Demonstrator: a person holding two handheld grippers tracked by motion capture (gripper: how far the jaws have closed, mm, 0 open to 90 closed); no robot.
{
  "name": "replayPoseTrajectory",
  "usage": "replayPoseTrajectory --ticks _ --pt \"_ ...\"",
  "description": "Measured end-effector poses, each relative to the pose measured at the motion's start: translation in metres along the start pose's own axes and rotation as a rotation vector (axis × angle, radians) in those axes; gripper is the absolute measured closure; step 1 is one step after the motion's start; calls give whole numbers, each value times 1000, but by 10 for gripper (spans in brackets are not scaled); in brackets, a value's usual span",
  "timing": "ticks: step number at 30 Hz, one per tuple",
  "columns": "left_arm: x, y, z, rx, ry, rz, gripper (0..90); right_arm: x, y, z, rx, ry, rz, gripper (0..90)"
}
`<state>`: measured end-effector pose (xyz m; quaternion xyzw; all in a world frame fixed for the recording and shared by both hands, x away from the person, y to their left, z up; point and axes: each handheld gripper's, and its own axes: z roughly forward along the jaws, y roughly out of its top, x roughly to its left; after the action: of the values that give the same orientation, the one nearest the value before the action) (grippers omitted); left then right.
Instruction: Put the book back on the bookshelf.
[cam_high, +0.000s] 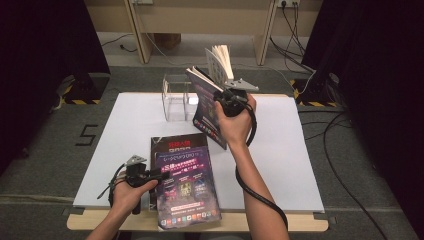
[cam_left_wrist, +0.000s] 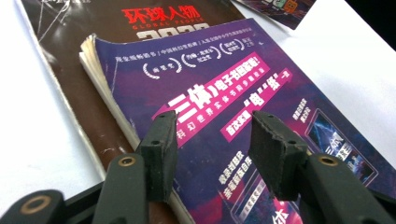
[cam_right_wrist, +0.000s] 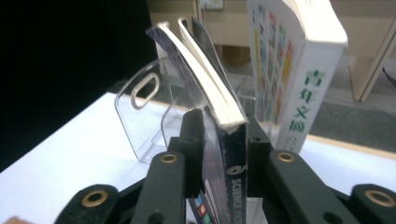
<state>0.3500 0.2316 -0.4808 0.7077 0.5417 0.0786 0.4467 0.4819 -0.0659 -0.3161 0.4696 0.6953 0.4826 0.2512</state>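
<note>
Right gripper (cam_right_wrist: 223, 140) clamped on spine of dark book (cam_right_wrist: 205, 88), beside clear stand (cam_right_wrist: 140, 116). Keep upright, ease in slow beside white book (cam_right_wrist: 299, 70). Left gripper (cam_left_wrist: 212, 140) open over purple book (cam_left_wrist: 224, 84).

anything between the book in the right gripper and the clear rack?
One thing: a white-spined book already stands at the clear rack, right beside the held book. The rack's near slots look free. The right gripper has the book's spine between its jaws.
</note>
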Motion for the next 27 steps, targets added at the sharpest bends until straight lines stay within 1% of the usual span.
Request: replayPoseTrajectory --ticks 3,5,7,9,11,12,14,16,17,18,21,23,25,27 --pt "0 1 0 -5 -4 4 513 0 -1 -1 7 2 0 770" --pt "0 0 1 -1 -2 5 512 0 1 0 21 -2 -12 775" --pt "0 0 0 1 0 2 512 0 4 1 53 3 -21 776" --pt "-1 0 0 -4 -7 4 512 -1 7 2 78 12 -25 785" --pt "-1 0 1 0 -4 8 512 -1 9 3 96 20 -28 793" --pt "0 0 1 0 -3 6 512 0 10 3 108 18 -37 800" --pt "0 0 0 -1 1 4 512 0 11 3 119 19 -35 818" --pt "-1 0 0 -8 -4 4 512 1 11 2 111 3 -38 834" --pt "-1 0 0 -8 -4 4 512 1 11 2 111 3 -38 834" --pt "0 0 0 -4 -1 9 512 1 10 0 90 -12 -32 843" --pt "0 0 0 -4 0 4 511 1 9 -2 54 -19 1 844" --pt "-1 0 0 -6 0 7 512 1 8 -2 47 -19 2 845" --pt "0 0 1 -3 4 11 512 4 8 -1 29 -24 -7 845" --pt "1 0 1 -2 6 9 512 5 7 -1 24 -23 -2 846"
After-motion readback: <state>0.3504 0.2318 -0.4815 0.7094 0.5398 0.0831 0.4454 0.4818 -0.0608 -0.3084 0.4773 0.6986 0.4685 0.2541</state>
